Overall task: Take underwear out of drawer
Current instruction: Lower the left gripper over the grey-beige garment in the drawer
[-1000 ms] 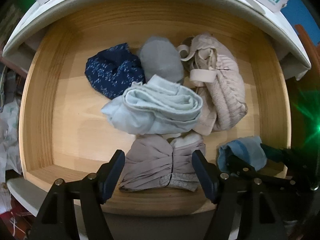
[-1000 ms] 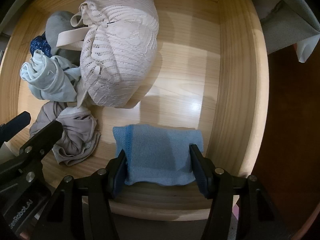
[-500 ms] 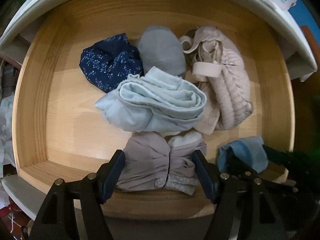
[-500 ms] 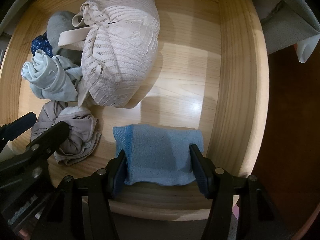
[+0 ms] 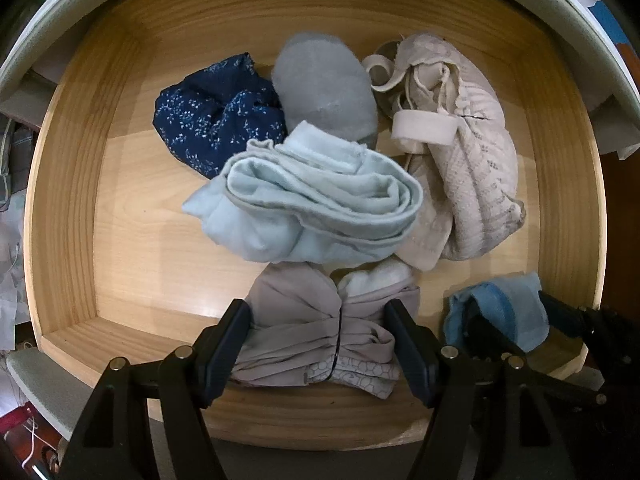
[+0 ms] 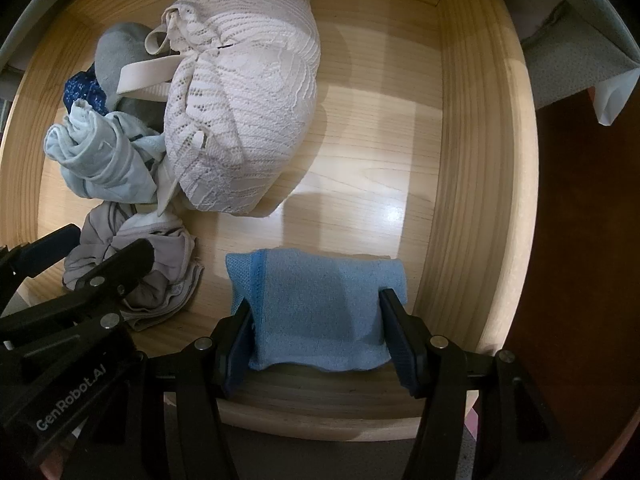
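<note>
Fingers (image 6: 390,328) of the right gripper (image 6: 316,332) clamp the folded blue underwear (image 6: 316,304), which lies crosswise. Left gripper (image 5: 320,344) fingers stand apart around grey underwear (image 5: 304,332), half hiding it.

Bedroom, wooden drawer (image 5: 80,216), folded underwear (image 5: 320,200)

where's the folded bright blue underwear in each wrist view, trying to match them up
Left wrist view: the bright blue underwear sits low on the right, by the drawer's front right corner, with the right gripper over it.
Right wrist view: the same piece is bottom centre, between the right gripper's fingers.
Shared landmark: the cream lace bra, above the blue piece in both views.
</note>
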